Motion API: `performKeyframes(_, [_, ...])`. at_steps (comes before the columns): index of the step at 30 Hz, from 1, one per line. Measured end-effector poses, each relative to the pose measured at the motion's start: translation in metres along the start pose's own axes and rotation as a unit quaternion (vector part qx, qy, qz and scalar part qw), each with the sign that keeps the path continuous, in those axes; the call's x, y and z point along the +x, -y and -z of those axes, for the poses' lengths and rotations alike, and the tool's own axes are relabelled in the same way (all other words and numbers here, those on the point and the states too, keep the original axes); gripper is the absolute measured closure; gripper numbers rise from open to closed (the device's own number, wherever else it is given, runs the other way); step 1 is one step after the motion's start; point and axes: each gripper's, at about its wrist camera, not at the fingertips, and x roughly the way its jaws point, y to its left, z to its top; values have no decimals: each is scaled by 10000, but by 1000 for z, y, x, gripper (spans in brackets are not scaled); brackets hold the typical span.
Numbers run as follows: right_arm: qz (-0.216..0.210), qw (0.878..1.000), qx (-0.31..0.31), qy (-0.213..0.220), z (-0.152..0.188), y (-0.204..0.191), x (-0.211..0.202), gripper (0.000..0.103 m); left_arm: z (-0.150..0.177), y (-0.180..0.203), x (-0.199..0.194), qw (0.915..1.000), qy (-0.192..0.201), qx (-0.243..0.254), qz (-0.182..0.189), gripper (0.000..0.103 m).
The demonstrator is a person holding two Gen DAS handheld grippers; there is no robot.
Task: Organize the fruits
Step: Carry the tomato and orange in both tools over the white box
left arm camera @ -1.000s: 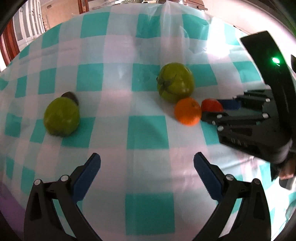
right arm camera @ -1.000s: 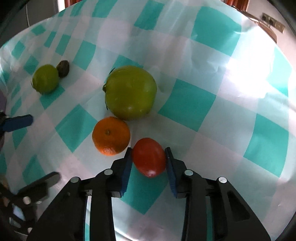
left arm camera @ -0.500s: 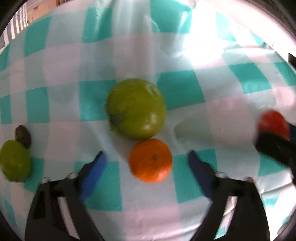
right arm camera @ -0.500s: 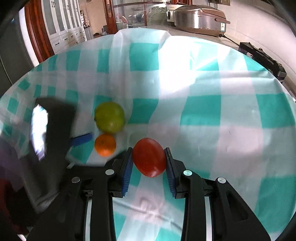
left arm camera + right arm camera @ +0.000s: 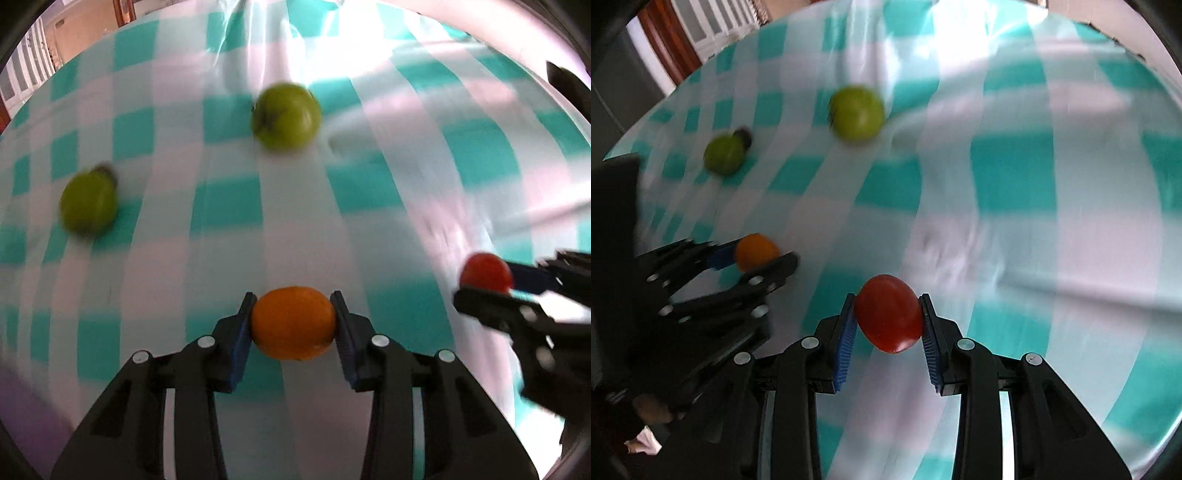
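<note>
Currently left gripper (image 5: 293,322) is clamped on the round orange tangerine (image 5: 293,322); right gripper (image 5: 888,319) is clamped on the oval red tomato (image 5: 888,318). Both fruits sit above the teal-and-white checked tablecloth (image 5: 424,177). Large green tomato (image 5: 285,115) at 12 o'clock, smaller green fruit (image 5: 88,207) at 10. Frames blurred.

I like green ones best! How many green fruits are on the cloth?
2. One green fruit lies far back near the middle; the other green fruit lies to the left, beside a small dark thing. More may be outside the view.

Both hand-held grippers (image 5: 293,314) (image 5: 886,317) clamped, side by side.
</note>
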Motion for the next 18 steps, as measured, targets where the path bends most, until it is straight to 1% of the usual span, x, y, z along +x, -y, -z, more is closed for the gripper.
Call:
performKeyframes(3, [-165,9995,-146,-210,28,-6,-8,70,32,8,-20,9999,-140,-27,8,62])
performKeyframes(5, [-201,9990,-298,-282,40,-6,-13,70,57,16,-36,9997,-233,-78,32,62])
performKeyframes(9, [-283,9976,-530,-339,68,-6,-29,70,89,37,-57,9997,-248,24,-7,62])
performKeyframes(11, [-320,9966,-661,-385,83,-8,-37,70,104,44,-71,9998,-189,-52,-64,62])
performKeyframes(12, [-337,9960,-725,-399,86,-9,-40,70,103,51,-74,9998,-149,-85,-94,62])
performKeyframes(15, [-413,9931,-1005,-438,101,-15,-52,70,112,62,-98,9995,50,-183,-235,62])
performKeyframes(18, [-484,9902,-1265,-352,112,-22,-69,70,124,64,-124,9984,258,-305,-402,62])
